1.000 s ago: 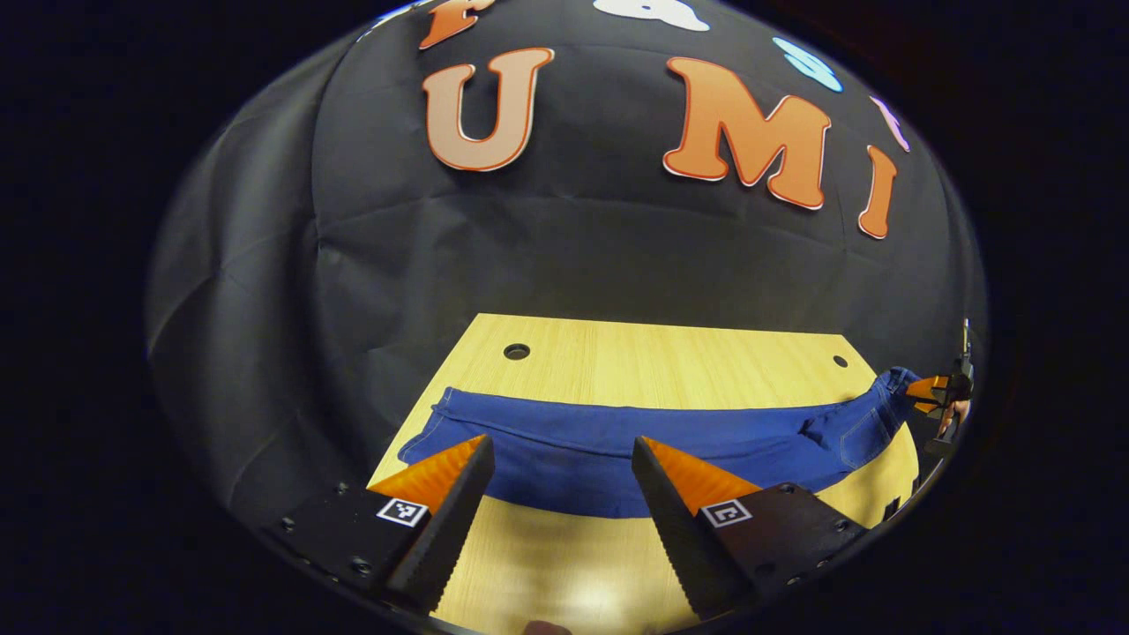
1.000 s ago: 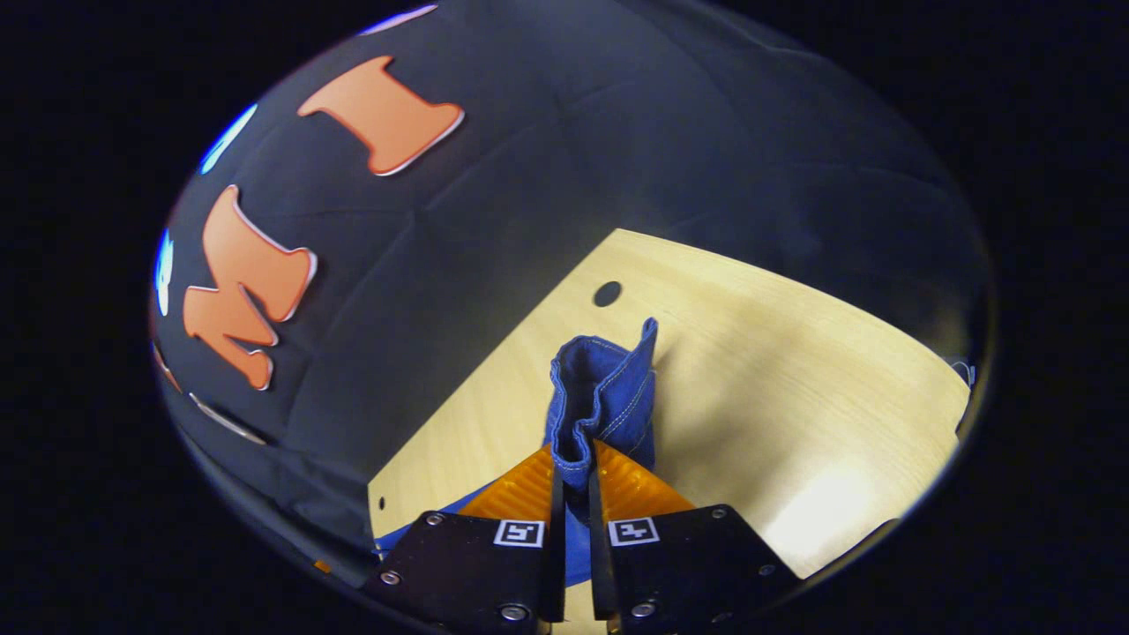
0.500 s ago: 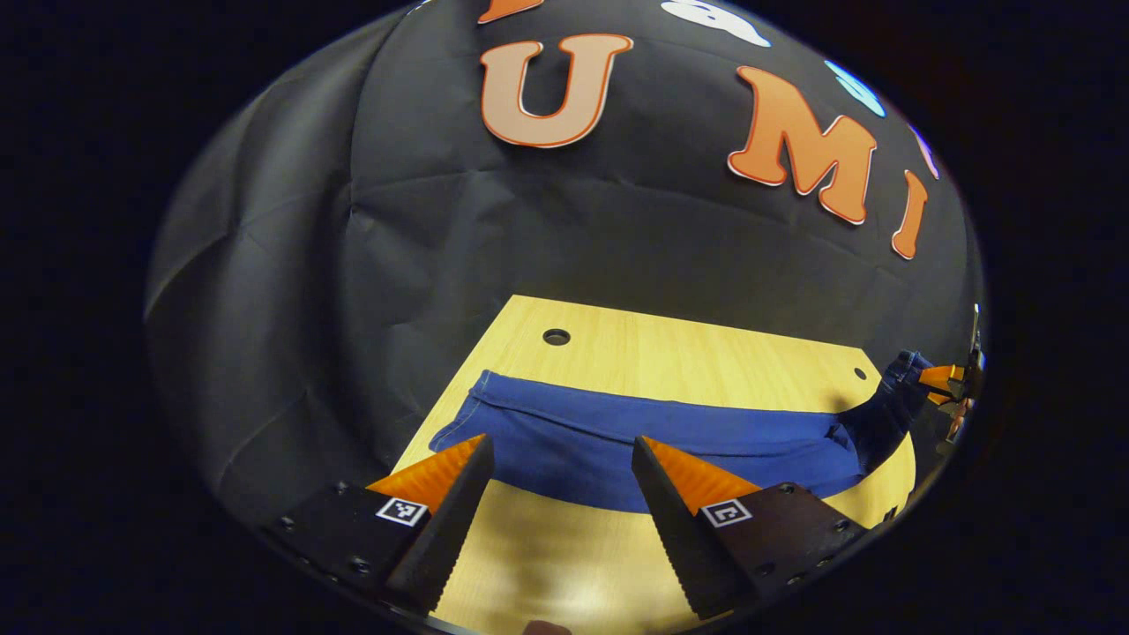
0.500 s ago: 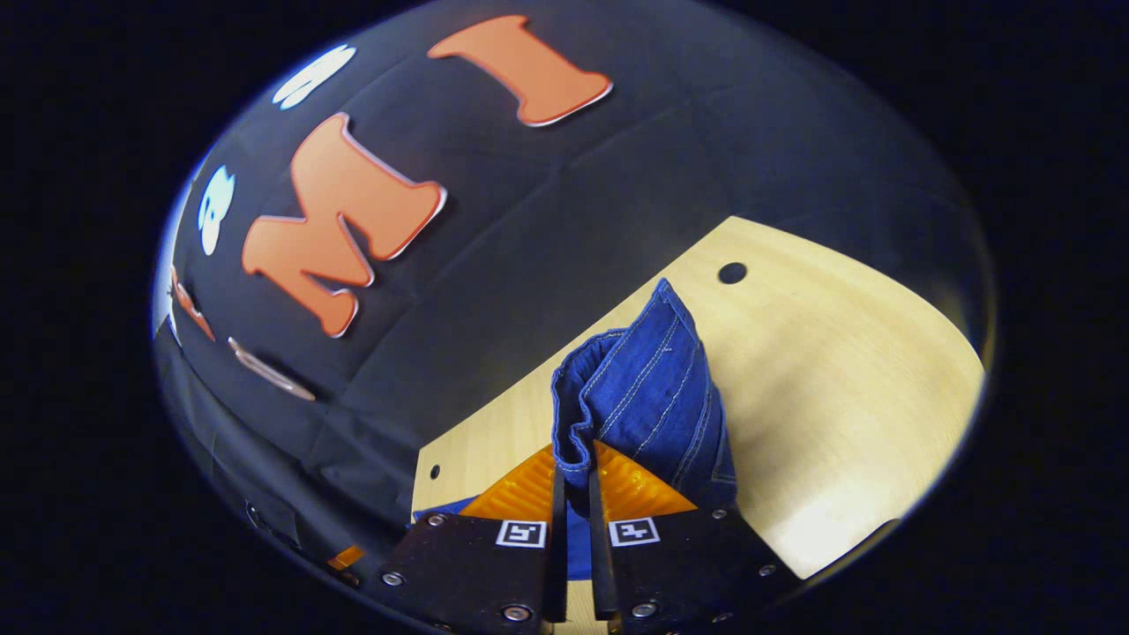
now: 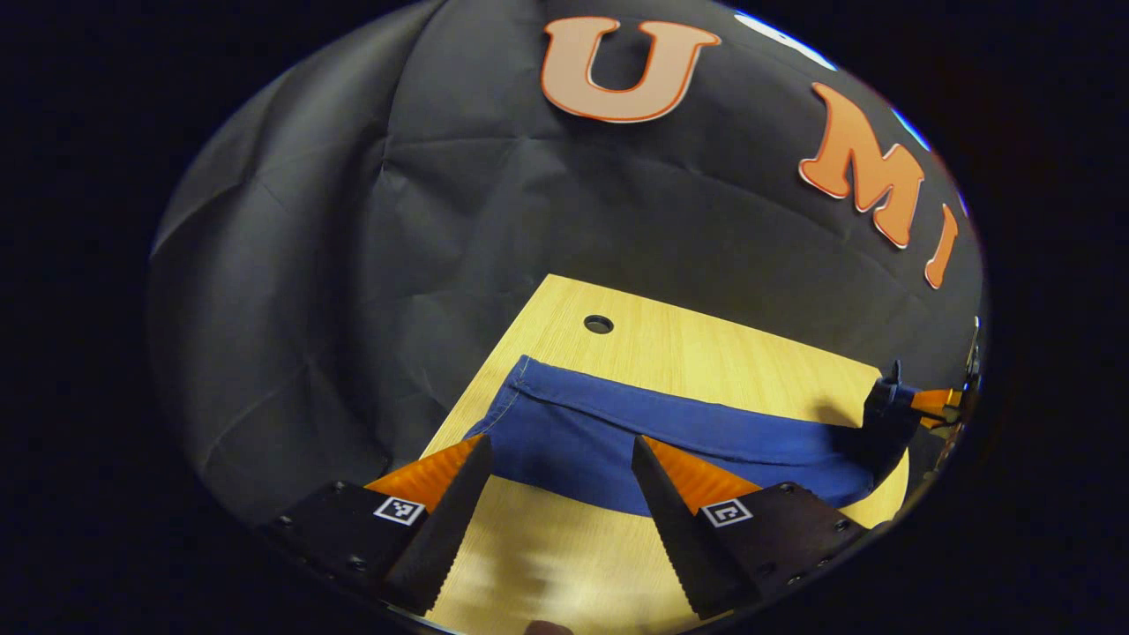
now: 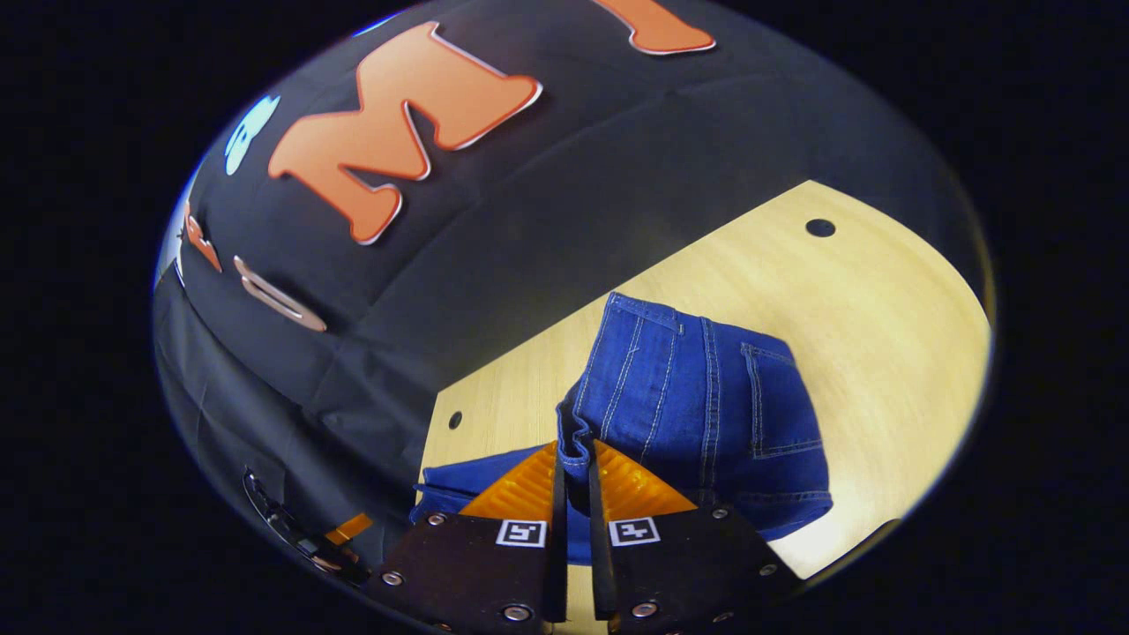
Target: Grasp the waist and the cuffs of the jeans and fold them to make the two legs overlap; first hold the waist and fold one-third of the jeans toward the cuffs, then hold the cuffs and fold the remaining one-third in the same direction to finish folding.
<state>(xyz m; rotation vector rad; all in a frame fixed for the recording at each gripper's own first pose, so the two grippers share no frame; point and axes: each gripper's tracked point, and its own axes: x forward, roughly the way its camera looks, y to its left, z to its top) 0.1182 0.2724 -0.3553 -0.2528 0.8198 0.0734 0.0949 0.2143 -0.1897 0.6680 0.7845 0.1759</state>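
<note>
Blue jeans (image 5: pixel 635 428) lie lengthwise across the wooden table (image 5: pixel 688 353), legs stacked, cuffs at the left end in the left gripper view. My left gripper (image 5: pixel 560 459) hovers open just in front of the cuff end, nothing between its fingers. In the right gripper view my right gripper (image 6: pixel 573 459) is shut on the waistband edge of the jeans (image 6: pixel 697 397), with the seat and a back pocket lifted and spread beyond the fingers. That right gripper (image 5: pixel 935 401) also appears far right in the left gripper view, holding the raised waist.
The table has round holes (image 5: pixel 598 324) (image 6: pixel 820 227) near its back corners. The black cloth wall rises right behind the table. Bare wood (image 6: pixel 882 309) lies to the right of the lifted waist.
The right gripper has lifted and swung the waist, so the seat and pocket now spread out ahead of it. The left gripper view has shifted leftward toward the cuffs, still open.
</note>
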